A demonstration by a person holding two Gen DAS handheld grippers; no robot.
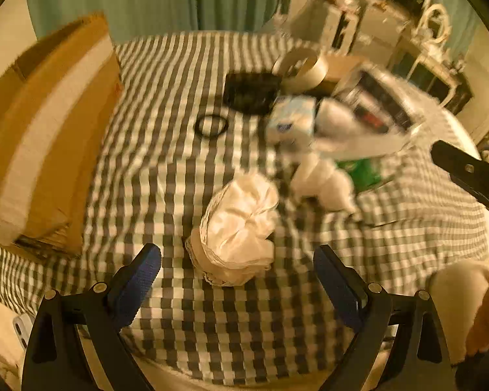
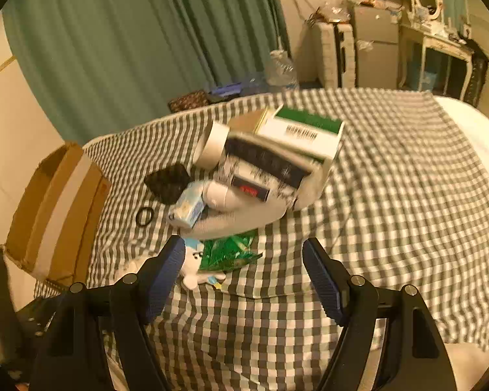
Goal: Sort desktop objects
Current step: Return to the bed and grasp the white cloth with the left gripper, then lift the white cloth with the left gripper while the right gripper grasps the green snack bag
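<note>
Clutter for sorting lies heaped near the middle of the bench: a crumpled cloth nearest the front edge, behind it a small toy, a green packet, boxes and a tape roll. An open cardboard box stands at the left edge. The left gripper points steeply down at the cloth, jaws wide and empty. The right gripper tilts toward the pile, jaws partly open, holding nothing. Closing on the loose cloth could also pinch the checked cover and drag the pile.

Dim warm yellowish light, heavy motion blur mid-frame, fisheye warp w/ dark corners.
</note>
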